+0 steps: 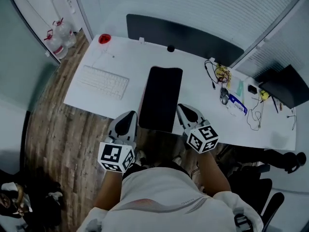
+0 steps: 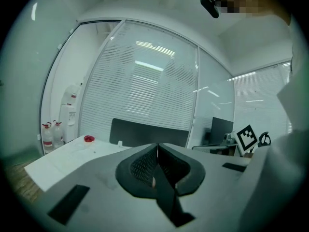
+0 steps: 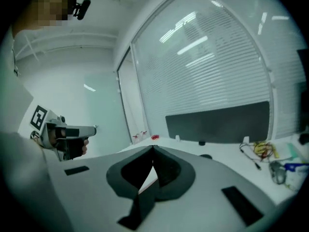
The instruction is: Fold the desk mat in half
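Observation:
A black desk mat (image 1: 161,98) lies flat on the white desk (image 1: 198,93), its long side running away from me and its near end at the desk's front edge. My left gripper (image 1: 128,116) hovers at the front edge just left of the mat's near corner. Its jaws are shut with nothing between them (image 2: 157,145). My right gripper (image 1: 184,108) sits just right of the mat's near right corner, over the desk. Its jaws also meet at the tip, holding nothing (image 3: 153,148). Neither gripper touches the mat.
A white keyboard (image 1: 102,81) lies left of the mat. A red object (image 1: 104,38) sits at the far left corner. Tangled cables and small items (image 1: 227,83) crowd the right side. A dark panel (image 1: 183,37) lines the desk's back edge. Water bottles (image 1: 58,35) stand on the floor.

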A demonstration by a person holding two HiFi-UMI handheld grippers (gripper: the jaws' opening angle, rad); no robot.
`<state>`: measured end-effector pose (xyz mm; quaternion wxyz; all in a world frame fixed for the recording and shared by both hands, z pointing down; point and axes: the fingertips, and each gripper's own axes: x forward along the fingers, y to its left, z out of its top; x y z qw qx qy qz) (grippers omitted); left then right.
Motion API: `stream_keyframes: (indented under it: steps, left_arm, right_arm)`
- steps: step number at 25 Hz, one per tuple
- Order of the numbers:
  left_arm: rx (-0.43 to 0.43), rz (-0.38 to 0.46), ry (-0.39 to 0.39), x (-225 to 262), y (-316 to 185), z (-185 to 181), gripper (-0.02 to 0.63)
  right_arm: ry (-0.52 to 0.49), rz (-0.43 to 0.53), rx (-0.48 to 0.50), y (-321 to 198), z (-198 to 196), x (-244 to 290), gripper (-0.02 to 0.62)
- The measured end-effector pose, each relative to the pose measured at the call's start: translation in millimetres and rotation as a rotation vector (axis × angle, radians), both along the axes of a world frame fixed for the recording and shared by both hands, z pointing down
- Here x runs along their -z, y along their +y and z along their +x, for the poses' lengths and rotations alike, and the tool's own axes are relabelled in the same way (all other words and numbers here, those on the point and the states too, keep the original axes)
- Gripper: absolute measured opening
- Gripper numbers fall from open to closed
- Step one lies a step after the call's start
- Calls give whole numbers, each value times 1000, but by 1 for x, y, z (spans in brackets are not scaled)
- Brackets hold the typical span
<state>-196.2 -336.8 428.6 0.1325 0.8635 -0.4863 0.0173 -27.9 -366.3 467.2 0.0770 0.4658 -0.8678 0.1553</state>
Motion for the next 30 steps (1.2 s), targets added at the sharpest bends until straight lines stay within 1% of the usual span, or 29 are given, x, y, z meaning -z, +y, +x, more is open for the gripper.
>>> stream_keyframes:
  steps: [3, 8, 10, 13, 17, 21, 24, 28, 30]
  left_arm:
    - [-66, 40, 1, 16, -3, 41, 17]
    - [-151, 104, 0, 43, -7, 101, 15]
    - [-170, 121, 5, 51, -8, 119, 15]
    - [-192, 139, 10, 59, -9, 141, 15]
    - [-218, 167, -13, 63, -6, 164, 15]
    - [-230, 167, -19, 63, -1, 178, 15]
    - [-227, 170, -17, 63, 2, 179, 15]
    - [-214, 153, -2, 62, 3, 177, 16]
    - [-211, 151, 2, 62, 4, 177, 17]
  right_arm:
    - [8, 78, -88, 6, 45, 37, 51]
    - [28, 164, -227, 23, 116, 84, 51]
    - [43, 192, -266, 32, 139, 98, 51]
    - [77, 227, -300, 44, 163, 111, 51]
    - [74, 245, -322, 50, 182, 116, 51]
    - [74, 240, -328, 54, 188, 112, 51]
    - [89, 251, -326, 55, 189, 114, 51]
    - [132, 277, -320, 54, 182, 118, 51]
    - [130, 280, -315, 54, 180, 119, 51]
